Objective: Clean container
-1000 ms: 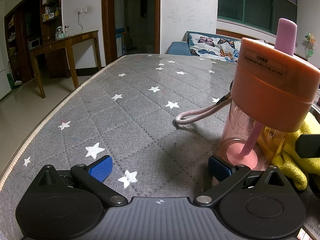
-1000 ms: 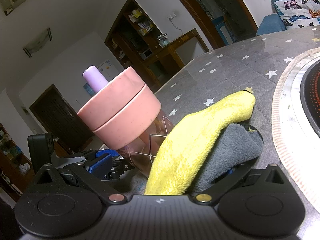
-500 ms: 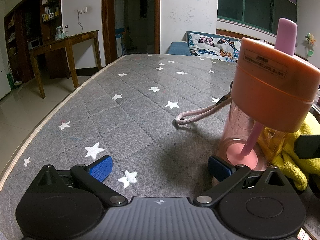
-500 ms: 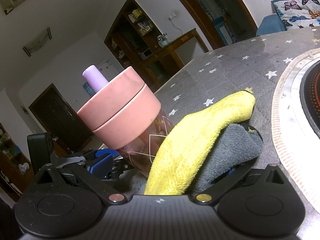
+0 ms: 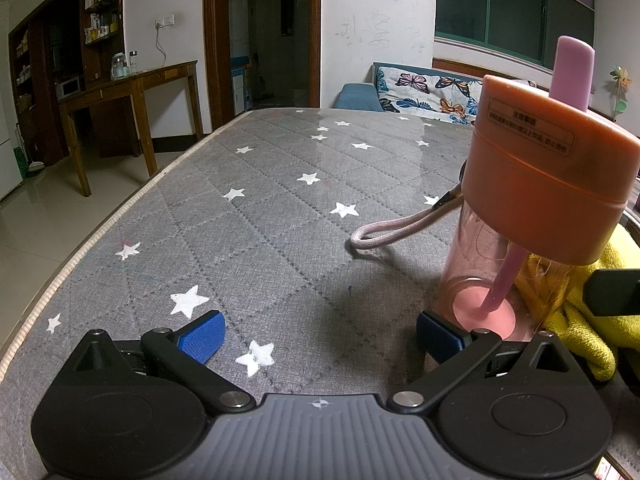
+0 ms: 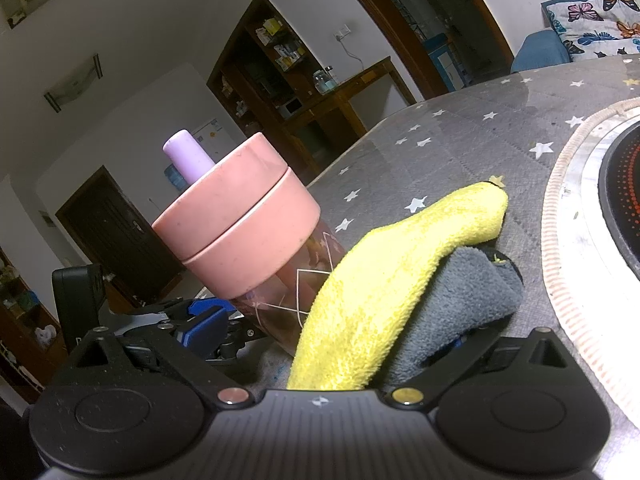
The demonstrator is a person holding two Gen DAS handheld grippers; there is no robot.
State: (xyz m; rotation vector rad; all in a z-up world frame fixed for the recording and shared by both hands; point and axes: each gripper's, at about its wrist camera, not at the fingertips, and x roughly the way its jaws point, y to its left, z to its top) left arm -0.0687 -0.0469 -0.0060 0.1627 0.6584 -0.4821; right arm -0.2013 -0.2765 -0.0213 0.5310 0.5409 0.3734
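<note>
Cup: a pink cup [image 5: 536,216] is standing on the grey starred surface [image 5: 260,220], lid and straw [image 5: 572,72] on, strap trailing left.
Left hand-held gripper [image 5: 320,338]: its jaws are being held wide apart, the right pad [image 5: 438,336] just beside the cup's base.
Right hand-held gripper [image 6: 376,344]: it is being kept clamped on the yellow-grey cloth [image 6: 400,280], near the cup's right side.
Doing it well: the cup should be steadied low before the cloth is pressed along its wall.
Hidden: cloth-to-cup contact cannot be confirmed; the right pads are being covered by cloth.
</note>
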